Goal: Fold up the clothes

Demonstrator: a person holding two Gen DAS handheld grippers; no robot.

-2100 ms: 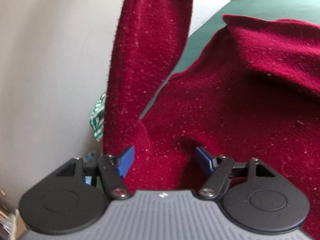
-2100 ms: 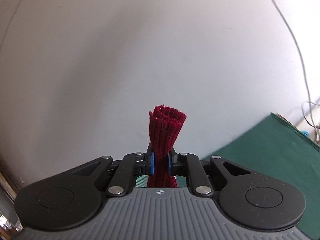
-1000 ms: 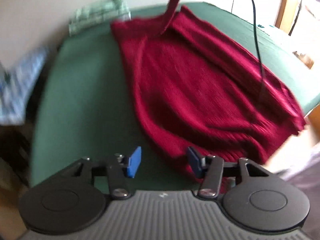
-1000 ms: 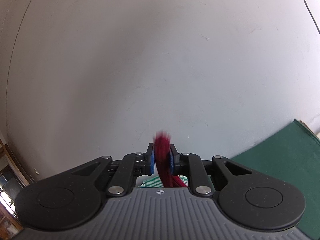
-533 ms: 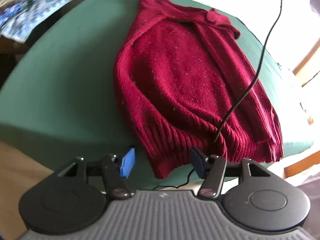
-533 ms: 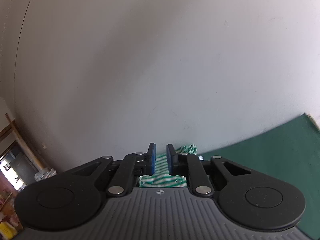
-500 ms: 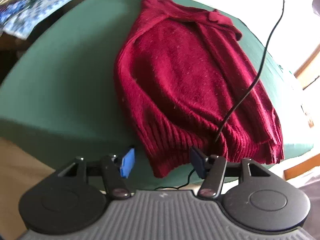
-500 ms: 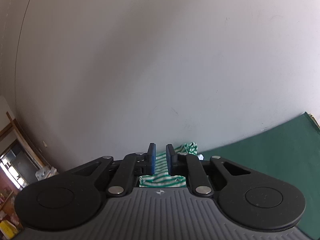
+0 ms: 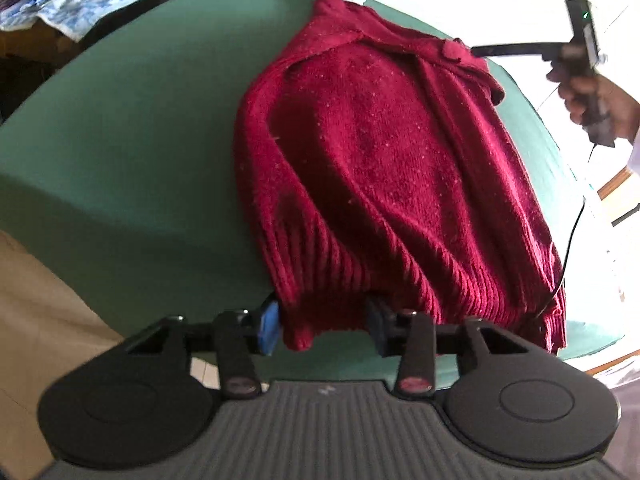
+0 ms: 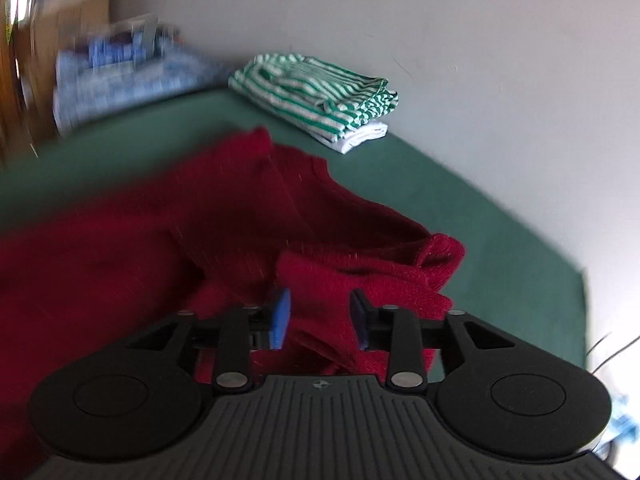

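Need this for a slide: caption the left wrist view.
Open left gripper straddling the ribbed hem of a red sweater on a green table.

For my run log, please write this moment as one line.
task: fold clothes | red sweater flat on green table | left tool open at hem | right tool open over cuff | striped stack behind

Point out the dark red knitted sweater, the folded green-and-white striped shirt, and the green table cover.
dark red knitted sweater (image 9: 380, 152): left wrist view, middle of its body.
folded green-and-white striped shirt (image 10: 312, 88): right wrist view, top layer.
green table cover (image 9: 132, 128): left wrist view, bare area left of the sweater.
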